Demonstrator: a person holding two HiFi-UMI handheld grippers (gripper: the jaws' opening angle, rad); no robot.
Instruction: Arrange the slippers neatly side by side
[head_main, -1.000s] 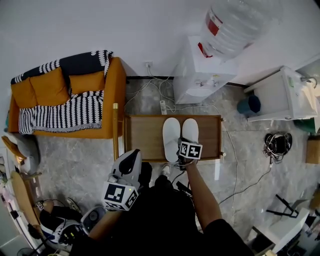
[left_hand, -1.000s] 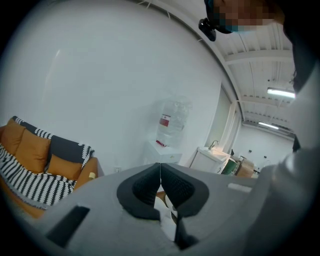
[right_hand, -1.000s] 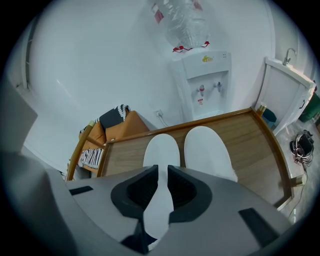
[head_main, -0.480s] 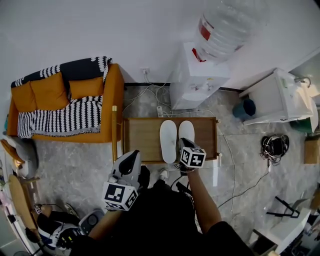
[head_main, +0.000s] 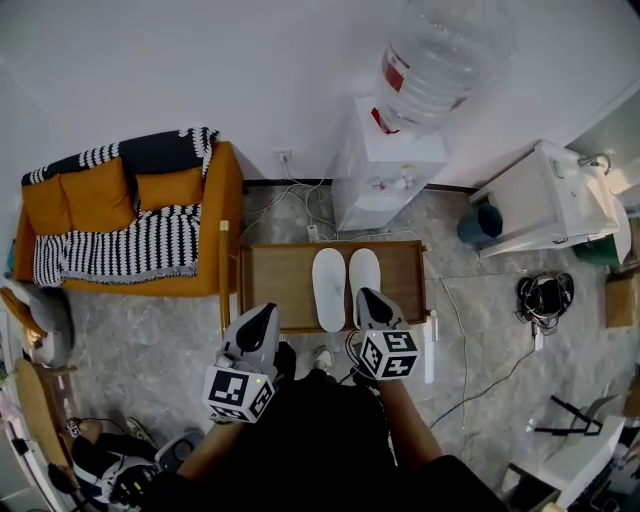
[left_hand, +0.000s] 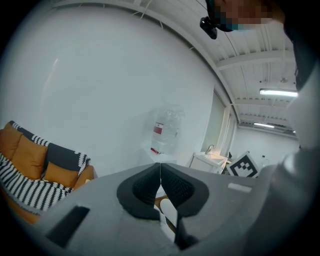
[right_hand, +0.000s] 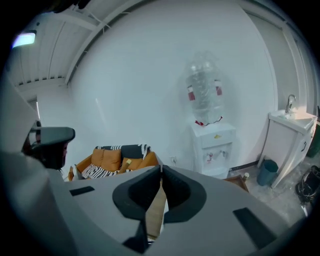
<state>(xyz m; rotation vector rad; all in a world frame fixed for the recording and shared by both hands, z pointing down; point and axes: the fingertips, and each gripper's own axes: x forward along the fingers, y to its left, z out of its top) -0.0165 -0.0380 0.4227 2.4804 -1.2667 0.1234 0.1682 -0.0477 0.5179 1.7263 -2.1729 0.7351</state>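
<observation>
Two white slippers, the left one and the right one, lie side by side, toes toward the wall, on a low wooden table. My right gripper hovers over the table's near edge just behind the right slipper's heel. It is shut, with nothing between its jaws, and it does not touch the slipper. My left gripper hangs to the left of the table's near edge, also shut and empty. A sliver of a white slipper shows below its jaws.
An orange sofa with a striped blanket stands left of the table. A white water dispenser with a big bottle stands behind it. At right are a white sink cabinet and a blue bin. Cables trail over the floor.
My right gripper has drawn back from the right slipper's heel toward the person. The left gripper has hardly moved. The head camera has shifted a little.
</observation>
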